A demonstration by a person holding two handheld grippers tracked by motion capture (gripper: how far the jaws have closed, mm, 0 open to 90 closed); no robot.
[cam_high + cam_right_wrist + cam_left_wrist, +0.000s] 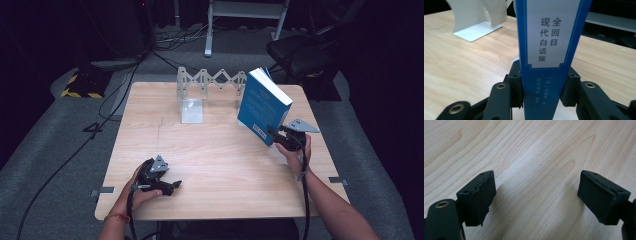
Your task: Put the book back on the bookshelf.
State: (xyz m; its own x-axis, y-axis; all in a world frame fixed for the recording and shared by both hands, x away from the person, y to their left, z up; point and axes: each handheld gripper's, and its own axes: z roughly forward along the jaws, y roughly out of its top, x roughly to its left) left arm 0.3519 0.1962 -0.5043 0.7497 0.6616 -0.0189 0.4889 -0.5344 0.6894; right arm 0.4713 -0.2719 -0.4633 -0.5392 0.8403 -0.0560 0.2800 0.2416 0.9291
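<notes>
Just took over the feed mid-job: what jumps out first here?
The blue book, held tilted over the table's right side, with the right claw clamped on its spine. Behind it at the far edge stands a white zigzag rack with a bookend. The left claw rests open on the bare wood, near left.

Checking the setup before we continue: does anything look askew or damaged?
The thick blue book leans tilted, clamped at its spine by the right gripper. On the left gripper, one black foam pad has a ragged, torn edge.
</notes>
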